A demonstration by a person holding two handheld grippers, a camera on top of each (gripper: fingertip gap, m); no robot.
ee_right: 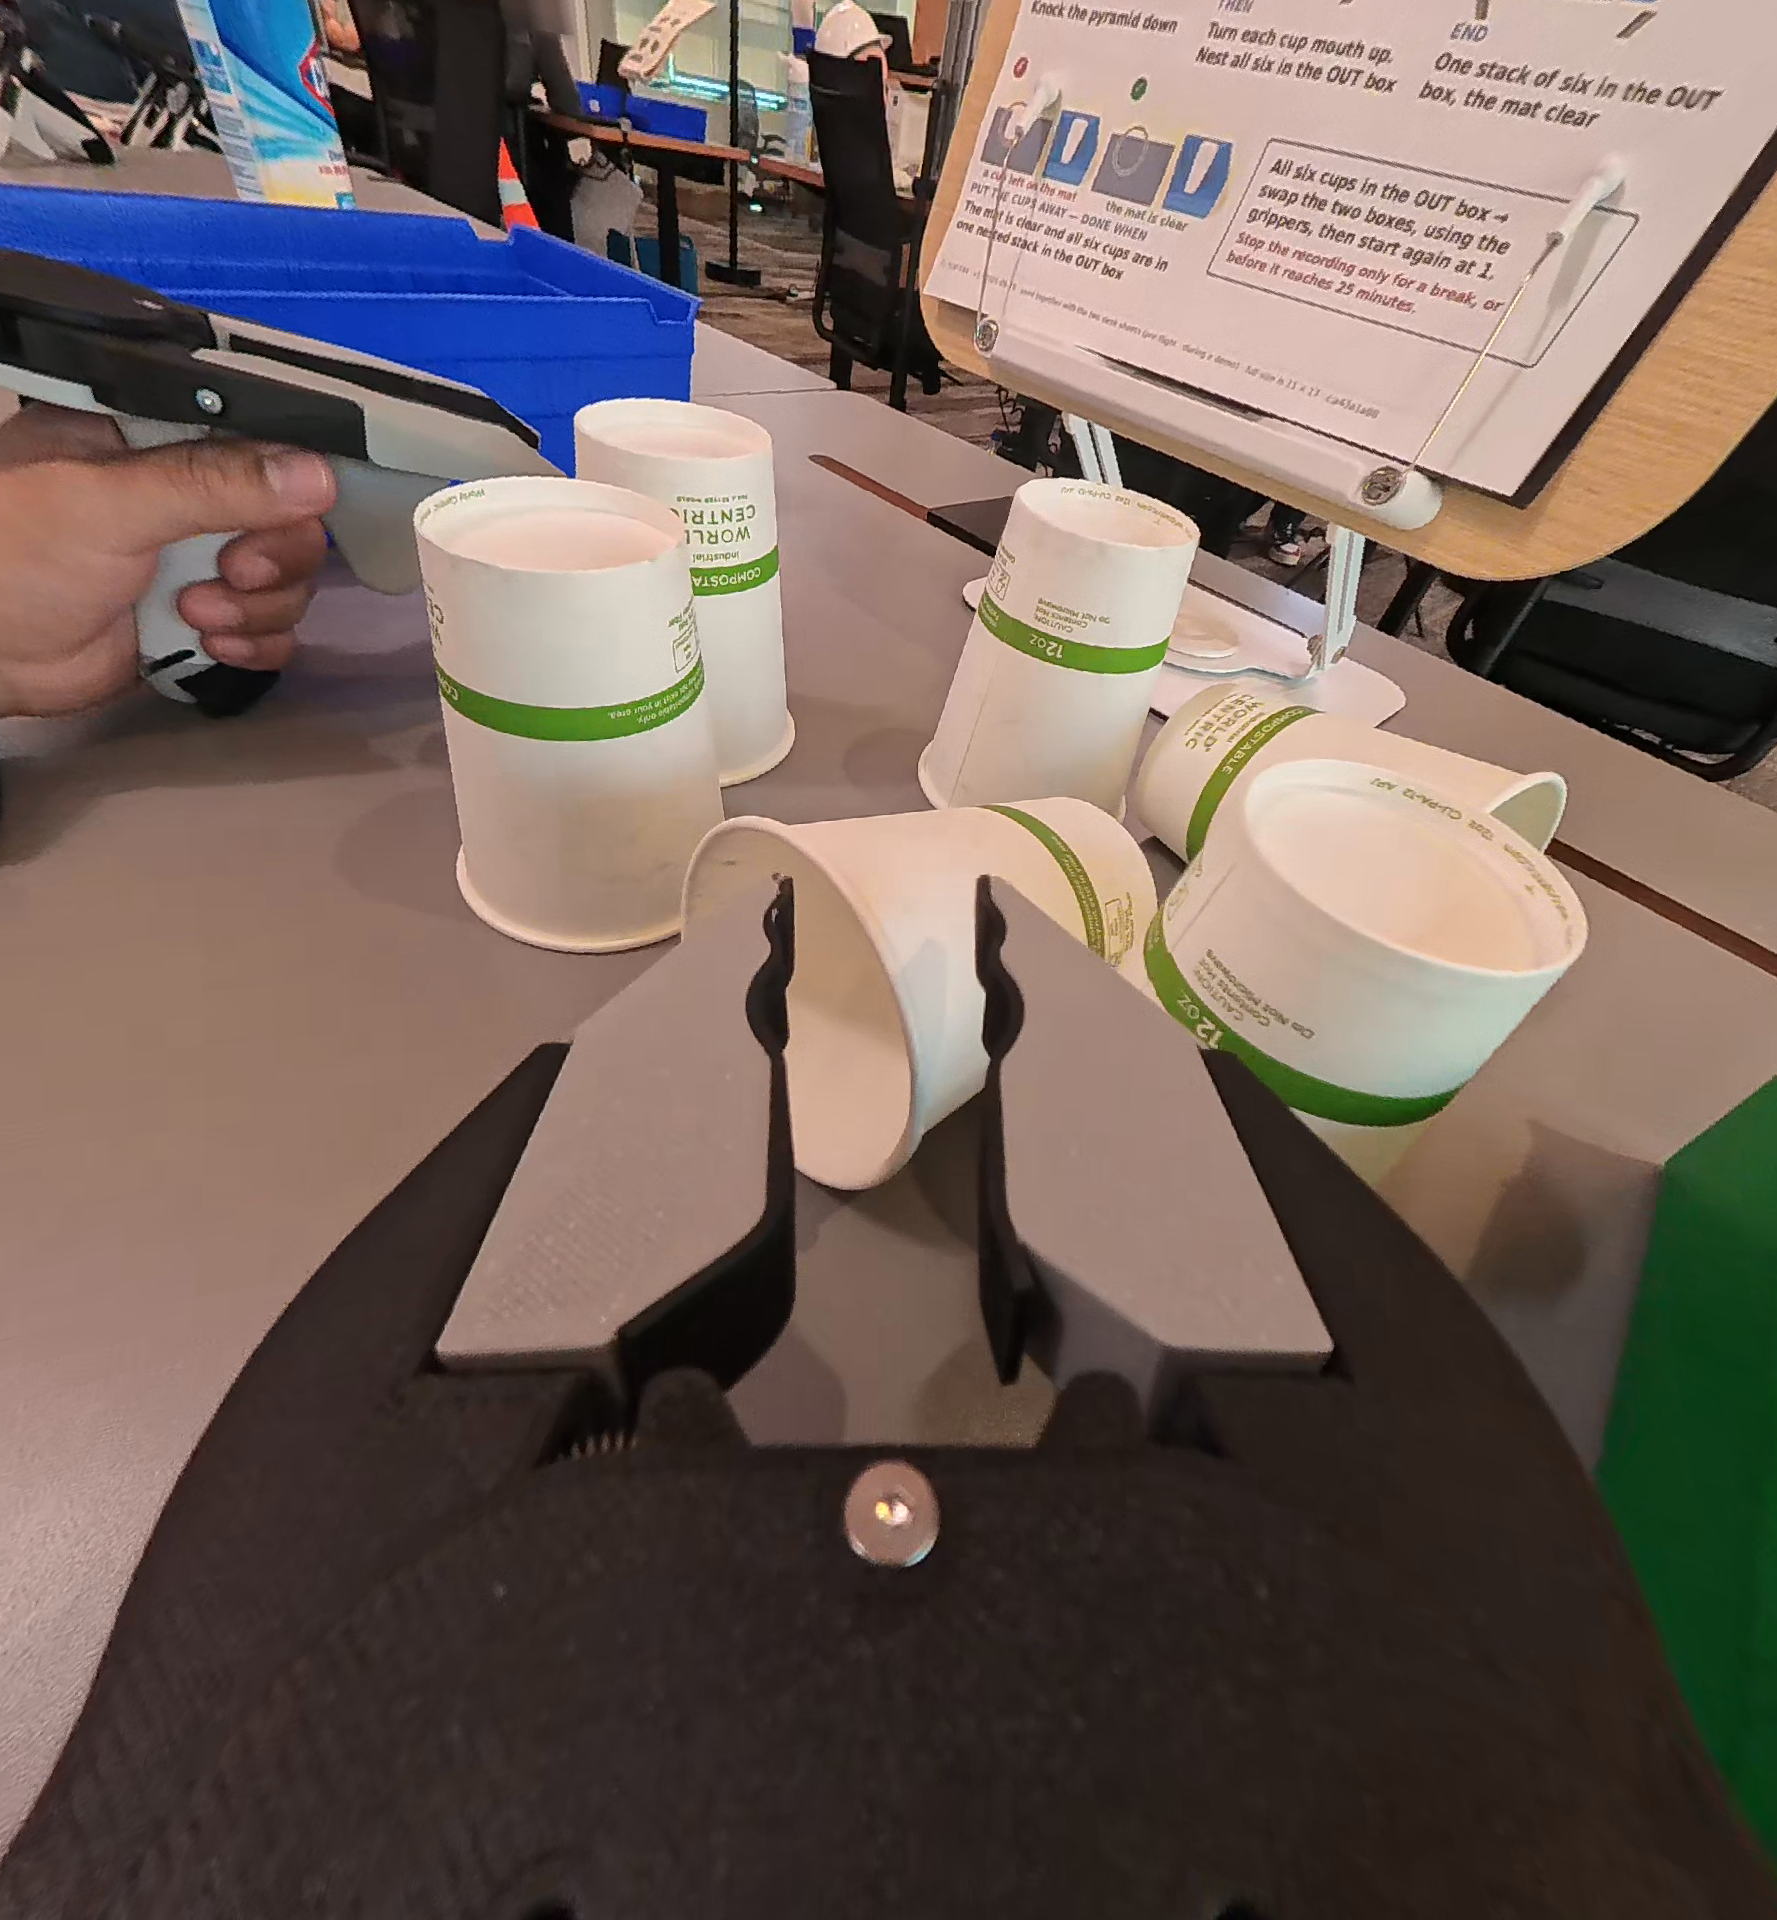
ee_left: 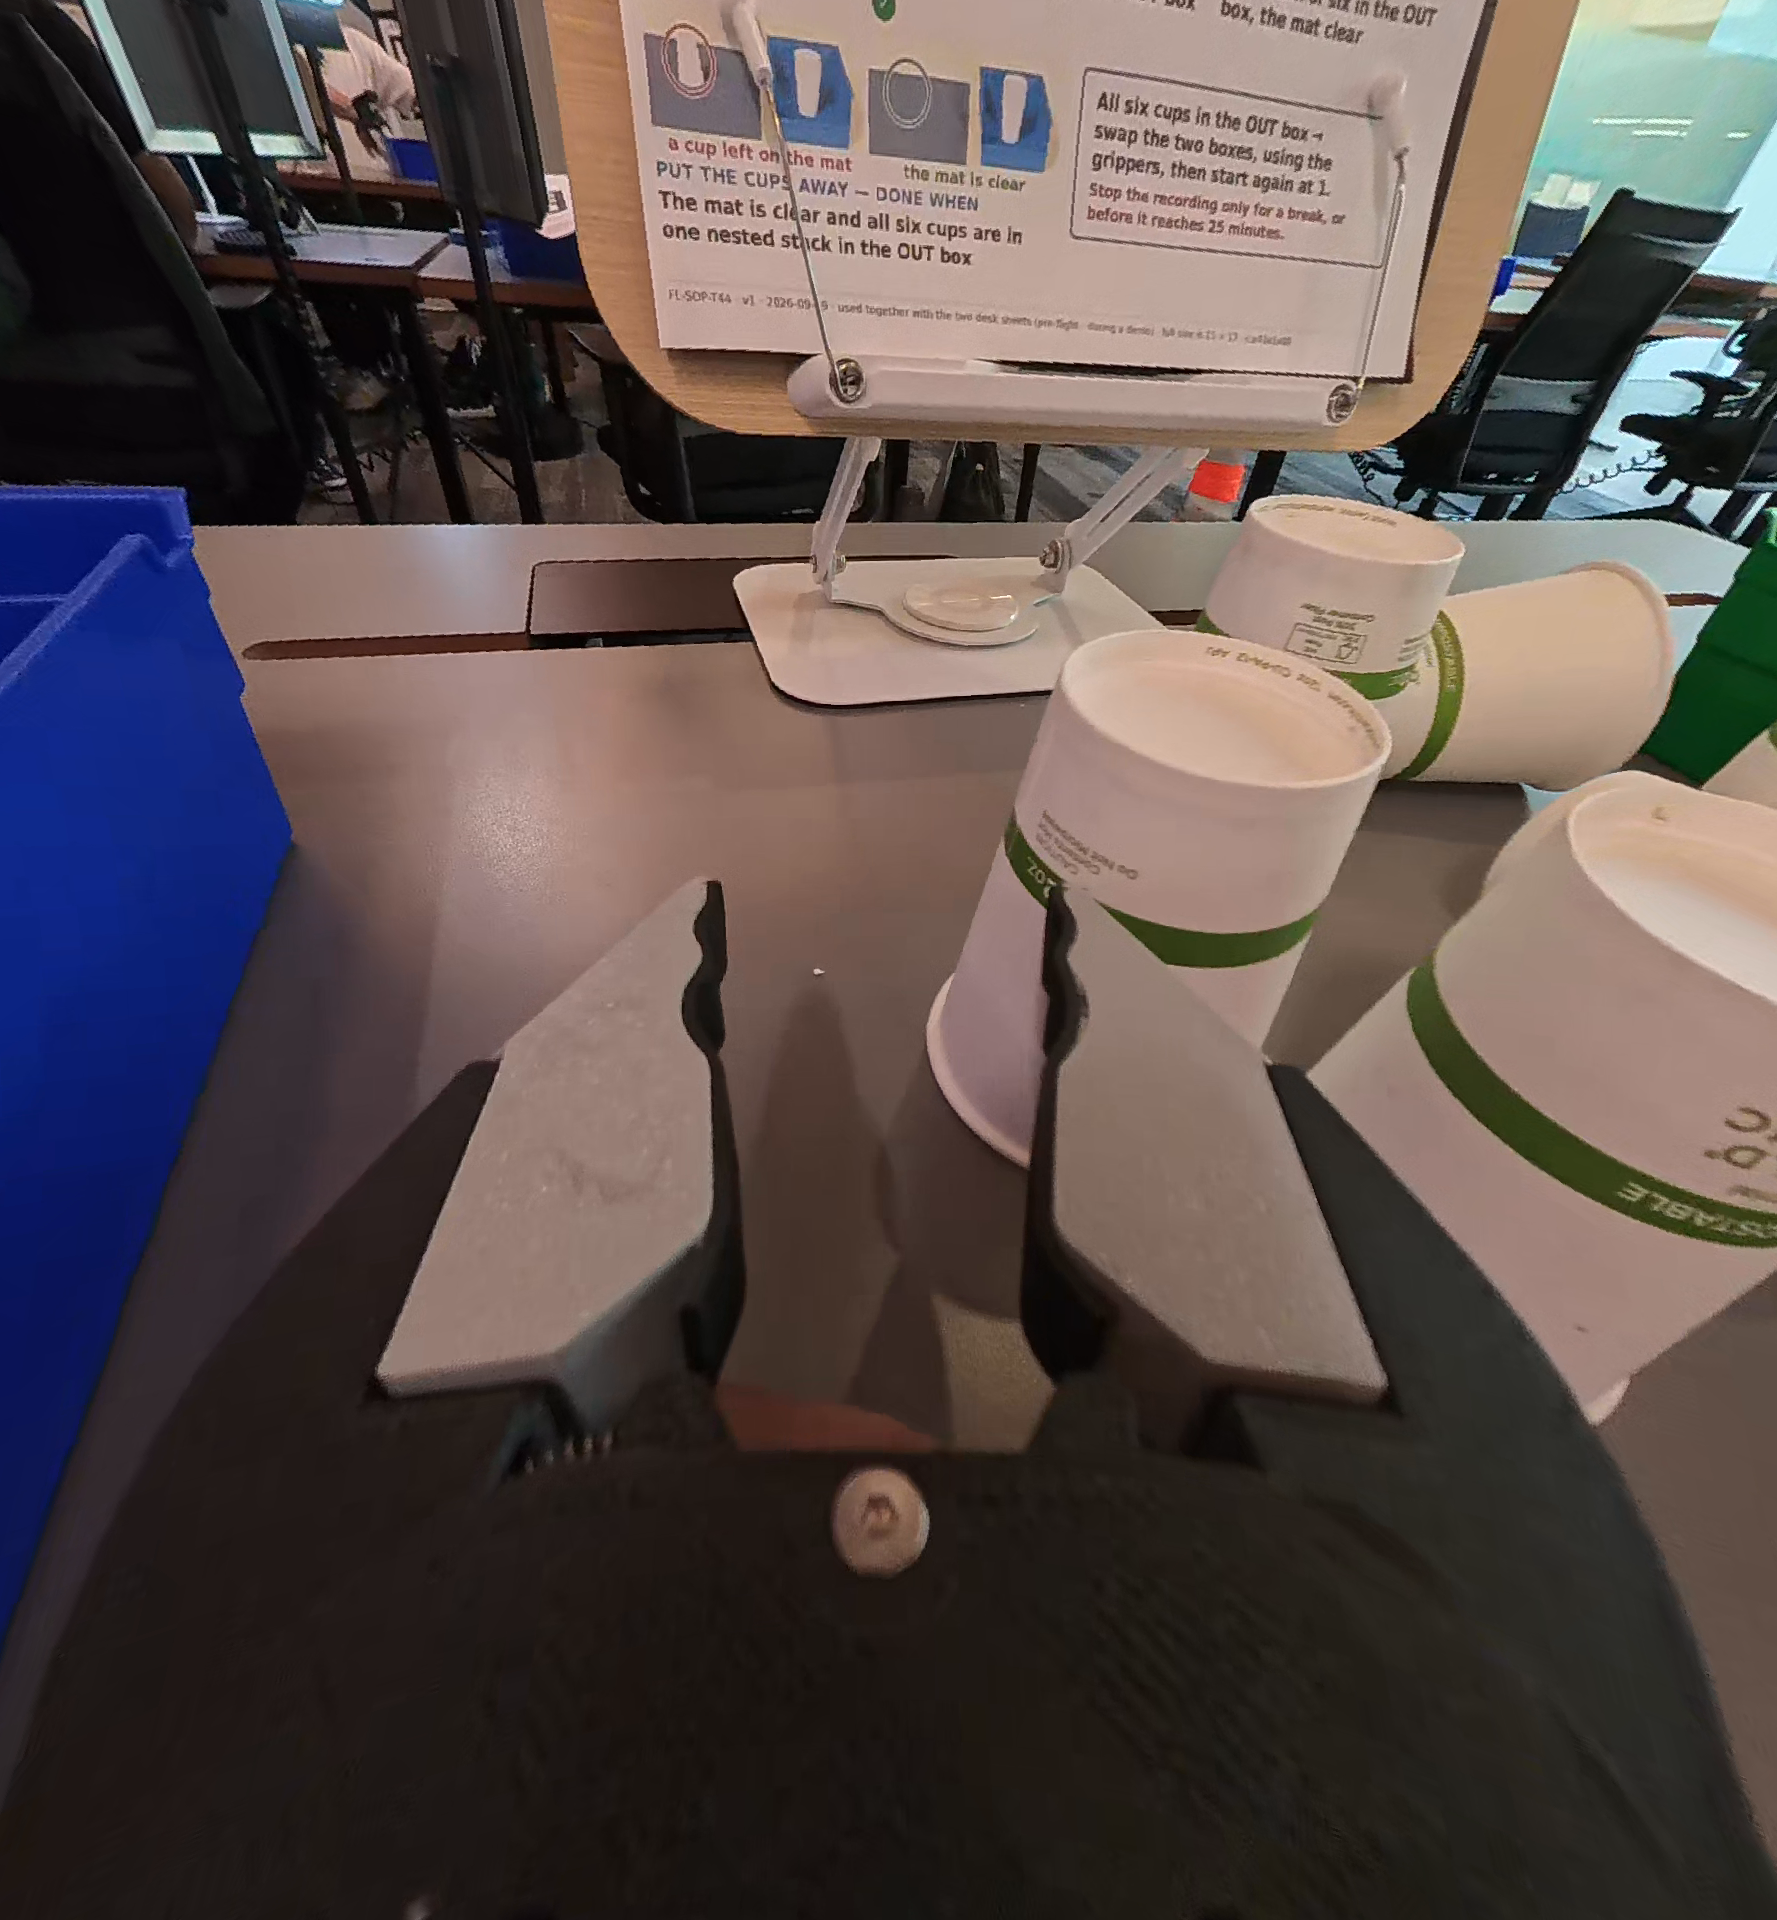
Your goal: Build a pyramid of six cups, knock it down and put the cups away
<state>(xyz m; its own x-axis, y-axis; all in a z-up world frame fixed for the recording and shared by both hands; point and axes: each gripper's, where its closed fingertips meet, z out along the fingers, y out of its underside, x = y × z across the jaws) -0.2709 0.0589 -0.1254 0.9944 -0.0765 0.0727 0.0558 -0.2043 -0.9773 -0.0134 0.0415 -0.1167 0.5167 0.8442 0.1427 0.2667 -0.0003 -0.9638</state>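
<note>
Pyramid was down; six cups lay scattered mid-frame on the grey table (ee_right: pixel 188 1091). Right gripper (ee_right: pixel 882 894) was spread, empty, w/ the tipped cup (ee_right: pixel 925 966) mouth just beyond it: best pinch one rim wall, then turn it upright. Left gripper (ee_left: pixel 884 904) spread, empty too. Only right view showed all six cups & the hand (ee_right: pixel 84 582); left view showed the blue box (ee_left: pixel 63 831) up close at left edge.

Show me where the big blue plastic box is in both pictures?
Left wrist view: the blue plastic box fills the left edge.
Right wrist view: it sits upper left, behind the left hand-held gripper.
Shared landmark: the wooden instruction board on its white stand.
</note>
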